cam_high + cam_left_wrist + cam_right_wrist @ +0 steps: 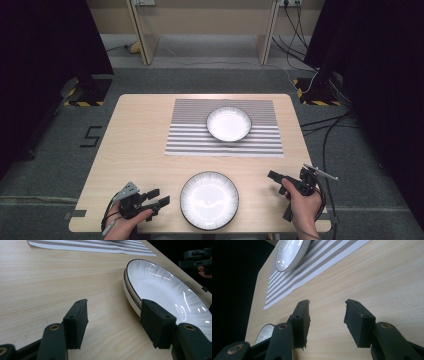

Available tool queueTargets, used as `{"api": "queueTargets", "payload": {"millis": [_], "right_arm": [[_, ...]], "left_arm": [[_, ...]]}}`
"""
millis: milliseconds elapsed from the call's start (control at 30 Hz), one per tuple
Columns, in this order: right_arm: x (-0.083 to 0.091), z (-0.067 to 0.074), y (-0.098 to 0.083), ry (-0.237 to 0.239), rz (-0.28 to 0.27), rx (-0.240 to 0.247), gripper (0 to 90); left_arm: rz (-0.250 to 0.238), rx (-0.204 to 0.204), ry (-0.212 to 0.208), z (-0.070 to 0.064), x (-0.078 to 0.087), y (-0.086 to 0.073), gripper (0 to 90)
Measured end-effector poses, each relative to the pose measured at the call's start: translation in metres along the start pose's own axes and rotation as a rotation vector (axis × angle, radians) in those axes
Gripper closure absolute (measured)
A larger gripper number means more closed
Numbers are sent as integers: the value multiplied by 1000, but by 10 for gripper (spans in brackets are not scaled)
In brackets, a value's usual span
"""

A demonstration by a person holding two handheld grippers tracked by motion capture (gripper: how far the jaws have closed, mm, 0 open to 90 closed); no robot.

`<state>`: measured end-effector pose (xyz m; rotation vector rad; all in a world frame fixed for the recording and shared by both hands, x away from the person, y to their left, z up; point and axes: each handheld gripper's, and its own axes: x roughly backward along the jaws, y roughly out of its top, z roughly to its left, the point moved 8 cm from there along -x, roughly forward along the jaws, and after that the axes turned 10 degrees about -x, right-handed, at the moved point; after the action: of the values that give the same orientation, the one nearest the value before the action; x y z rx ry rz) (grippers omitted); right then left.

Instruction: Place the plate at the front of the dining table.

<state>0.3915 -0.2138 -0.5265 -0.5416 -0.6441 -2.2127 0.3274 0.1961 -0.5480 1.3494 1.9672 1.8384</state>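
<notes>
A white plate with a dark rim (209, 200) lies near the table's front edge, between the two grippers. My left gripper (161, 196) is just left of it, held low and open. In the left gripper view the gripper (113, 317) has nothing between its jaws, and its right jaw stands close beside the plate's (170, 290) rim. A white bowl (229, 124) sits on a grey striped placemat (190, 142) farther back. My right gripper (276, 181) is to the right of the plate, open over bare wood (327, 312). Its view shows the bowl (289, 252) and a sliver of the plate (264, 333).
The wooden table (135, 145) has bare room on both sides of the placemat. The person's hands come in at the front edge. Beyond the table are grey floor, cables (330, 130) at the right and dark stands at both sides.
</notes>
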Motion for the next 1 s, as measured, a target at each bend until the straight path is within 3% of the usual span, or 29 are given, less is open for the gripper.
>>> {"api": "queueTargets", "payload": {"millis": [1000], "right_arm": [[23,-24,-16,-19,-1,-16,538]], "left_arm": [[1,1,2,0,0,-1,386]]}}
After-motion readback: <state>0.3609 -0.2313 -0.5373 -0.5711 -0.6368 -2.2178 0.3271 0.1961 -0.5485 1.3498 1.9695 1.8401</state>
